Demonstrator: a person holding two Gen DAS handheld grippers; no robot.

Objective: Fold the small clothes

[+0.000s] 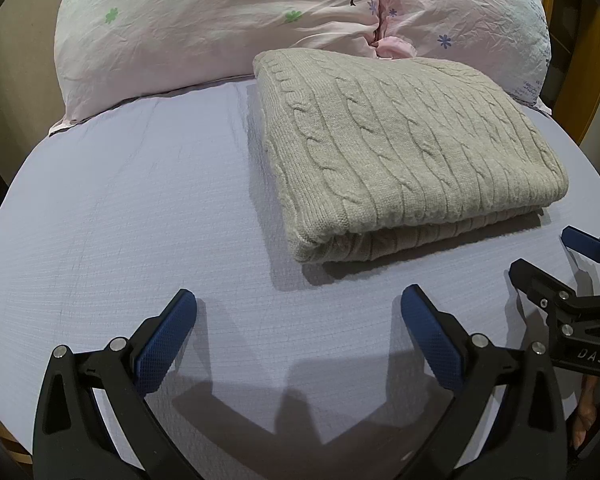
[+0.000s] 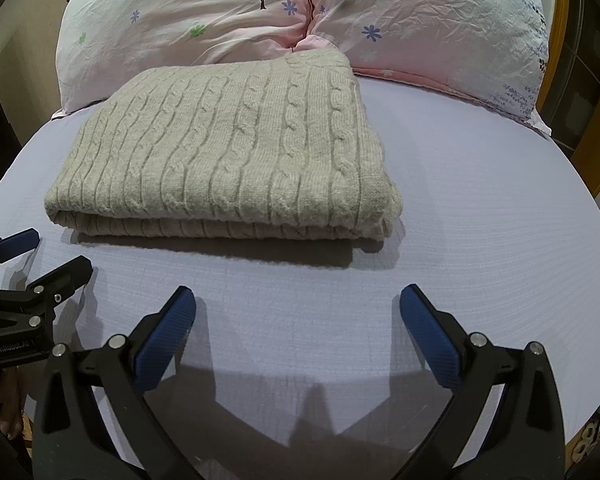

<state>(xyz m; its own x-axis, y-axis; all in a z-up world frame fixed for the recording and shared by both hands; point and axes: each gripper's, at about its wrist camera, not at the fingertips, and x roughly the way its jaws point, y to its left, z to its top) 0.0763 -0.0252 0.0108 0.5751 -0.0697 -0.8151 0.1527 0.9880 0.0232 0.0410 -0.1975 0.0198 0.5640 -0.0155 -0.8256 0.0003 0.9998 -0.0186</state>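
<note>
Both claws are hanging released, holding nothing: left gripper point(image 1: 299, 322), right gripper point(image 2: 298, 320). Cable-knit sweater point(image 2: 228, 144) is lying folded ahead of both, just beyond the fingertips, on the lilac sheet point(image 2: 480, 200). Folding looking finished; next likely squaring edges or withdrawing.

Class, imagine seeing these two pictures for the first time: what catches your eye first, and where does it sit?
A folded beige cable-knit sweater lies in the middle of the lavender bed sheet, its far edge against two pink floral pillows. Nearest the camera, the right gripper and the left gripper stand wide open over bare sheet, touching nothing.
</note>
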